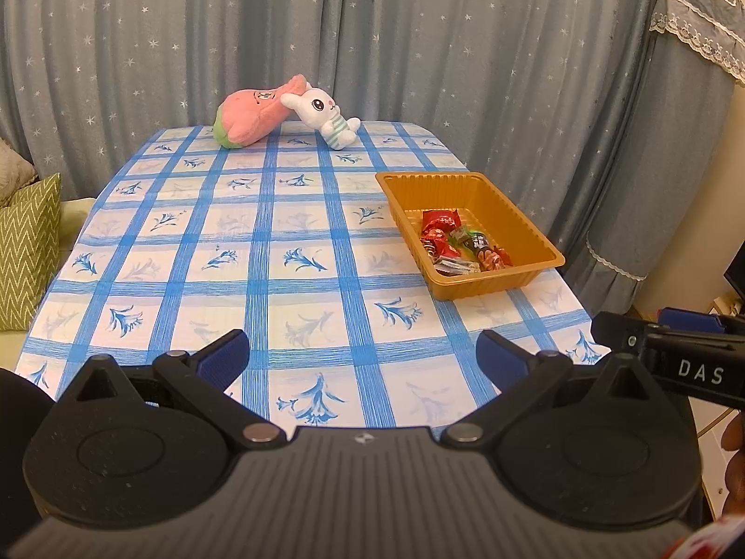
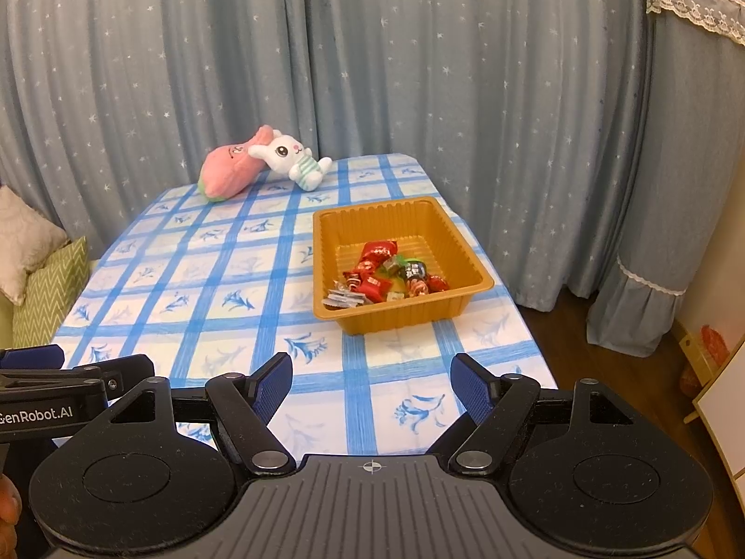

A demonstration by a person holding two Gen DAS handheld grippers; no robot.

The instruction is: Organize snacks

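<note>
I am holding the left hand-held gripper (image 1: 363,354) and the right hand-held gripper (image 2: 371,384) tilted down over the counter's (image 1: 298,233) near edge, both spread wide and gripping nothing. Farther on, wrapped snacks (image 2: 389,272) are lying in the orange tray (image 2: 470,251); only my right view is showing floor (image 2: 619,372) beyond it.

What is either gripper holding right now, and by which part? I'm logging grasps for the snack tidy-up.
Nothing is held. The left gripper and right gripper both stand open over the tablecloth; the snacks lie in the orange tray.
</note>
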